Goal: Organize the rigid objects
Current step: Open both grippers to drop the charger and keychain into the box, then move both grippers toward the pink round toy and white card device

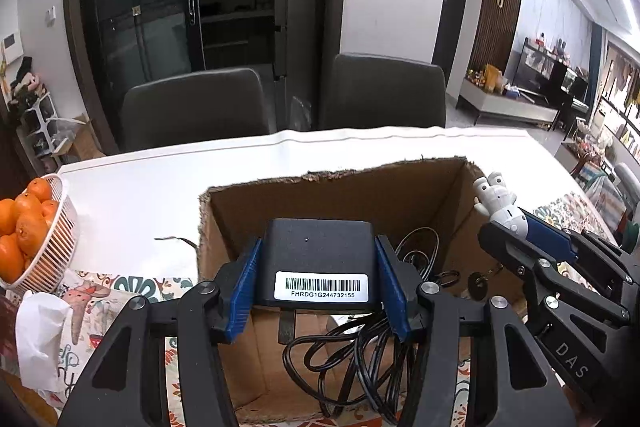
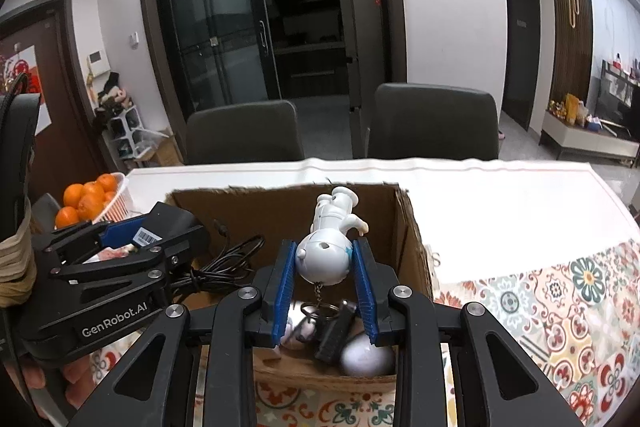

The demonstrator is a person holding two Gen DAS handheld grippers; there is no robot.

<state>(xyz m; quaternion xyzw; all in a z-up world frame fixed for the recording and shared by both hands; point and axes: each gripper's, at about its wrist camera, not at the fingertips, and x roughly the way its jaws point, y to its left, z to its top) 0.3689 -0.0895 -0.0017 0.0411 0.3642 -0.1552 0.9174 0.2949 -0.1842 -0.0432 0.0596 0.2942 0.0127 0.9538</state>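
Observation:
My left gripper (image 1: 320, 259) is shut on a black power adapter (image 1: 320, 247) with a white barcode label, held over the open cardboard box (image 1: 332, 183). Its black cable (image 1: 352, 359) trails down into the box. My right gripper (image 2: 324, 259) is shut on a white chef figurine keychain (image 2: 326, 247), head pointing away, also above the box (image 2: 408, 227); its key ring (image 2: 320, 311) dangles below. In the left wrist view the right gripper (image 1: 520, 231) shows at the right with the figurine (image 1: 496, 199). In the right wrist view the left gripper (image 2: 132, 239) shows at the left.
A white basket of oranges (image 1: 52, 251) stands at the left on the white table (image 1: 160, 187). A crumpled tissue (image 1: 40, 335) lies near it on a patterned cloth (image 2: 560, 307). Inside the box lie a white rounded object (image 2: 366, 355) and a dark item (image 2: 336, 331). Two dark chairs (image 1: 192, 107) stand behind the table.

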